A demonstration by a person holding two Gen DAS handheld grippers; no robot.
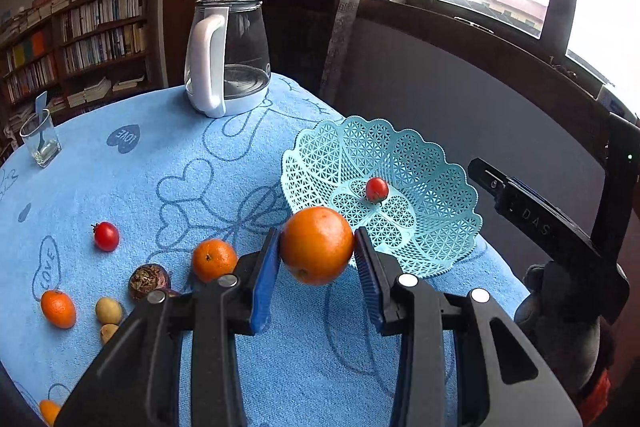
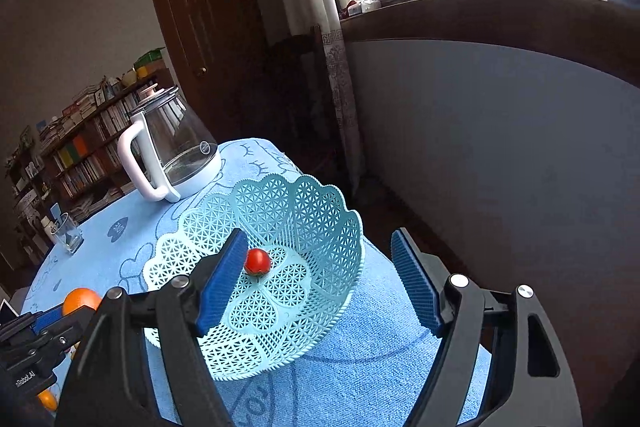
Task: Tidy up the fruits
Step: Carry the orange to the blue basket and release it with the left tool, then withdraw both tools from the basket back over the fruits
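Our left tool (image 1: 316,251) is closest to us, and its two blue pads squeeze a big orange (image 1: 317,246) from both sides. We hold the orange up in the air, just in front of the basket's near rim. Our right tool (image 2: 320,281) has its pads spread wide apart with nothing pinched between them. It hangs over the basket, and one pad sits just beside the little tomato without pressing it.

Under everything is the bench, covered with a blue towel (image 1: 168,163) that has hearts drawn on it. At the far end stands a glass kettle (image 1: 226,55) with a white handle. Near the bench's right edge sits the light blue lacy basket (image 1: 436,187). Far off to the left stands a drinking glass (image 1: 40,139) with something blue sticking out of it.

One cherry tomato (image 1: 377,189) lies in the middle of the basket. On the towel to the left we see a mandarin (image 1: 214,259), a smaller orange fruit (image 1: 58,308), a dark round fruit (image 1: 149,281), another cherry tomato (image 1: 106,236), and two small tan fruits (image 1: 108,311).
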